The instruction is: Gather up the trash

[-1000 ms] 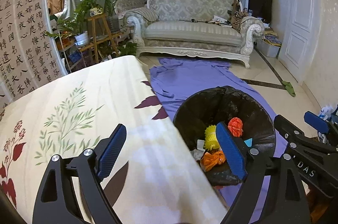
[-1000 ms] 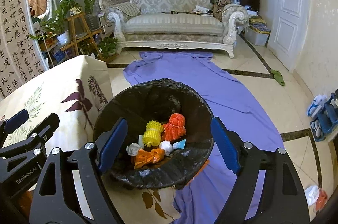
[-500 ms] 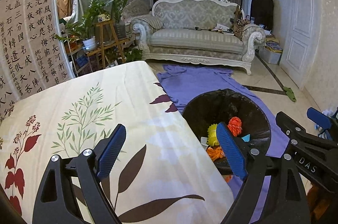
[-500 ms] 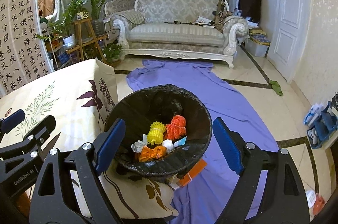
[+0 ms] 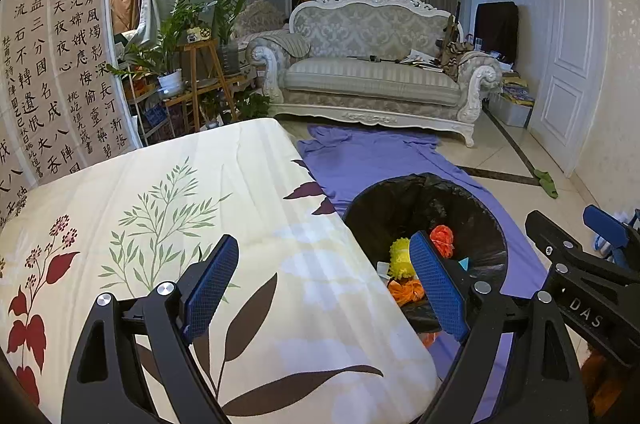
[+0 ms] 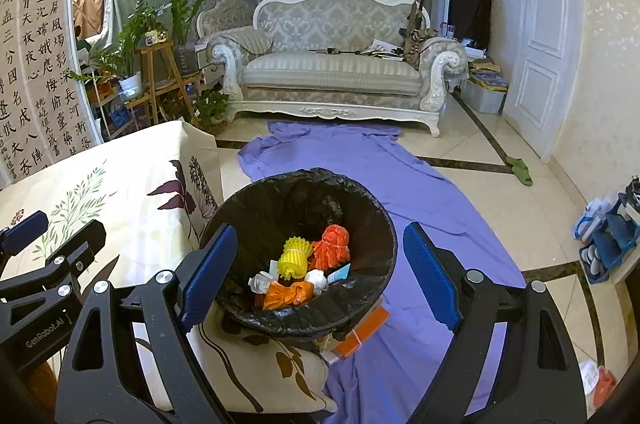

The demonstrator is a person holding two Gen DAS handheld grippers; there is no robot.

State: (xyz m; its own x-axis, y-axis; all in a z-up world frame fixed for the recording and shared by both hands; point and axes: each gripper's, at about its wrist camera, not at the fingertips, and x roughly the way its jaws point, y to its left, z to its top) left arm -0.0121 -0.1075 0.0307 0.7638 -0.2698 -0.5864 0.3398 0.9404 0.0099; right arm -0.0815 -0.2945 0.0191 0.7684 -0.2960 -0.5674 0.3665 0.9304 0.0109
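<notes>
Where two grippers gape: one bin [image 6: 372, 224], two yellow nets [image 6: 294, 258].

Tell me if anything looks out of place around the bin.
Yes: an orange packet lies on the purple cloth beside the bin, partly under it, not inside with the other trash. The cloth itself is spread across the floor, which is unusual.

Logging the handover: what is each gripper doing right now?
Left gripper: jaws open, holding nothing.
Right gripper: jaws open, holding nothing, above the bin.
</notes>
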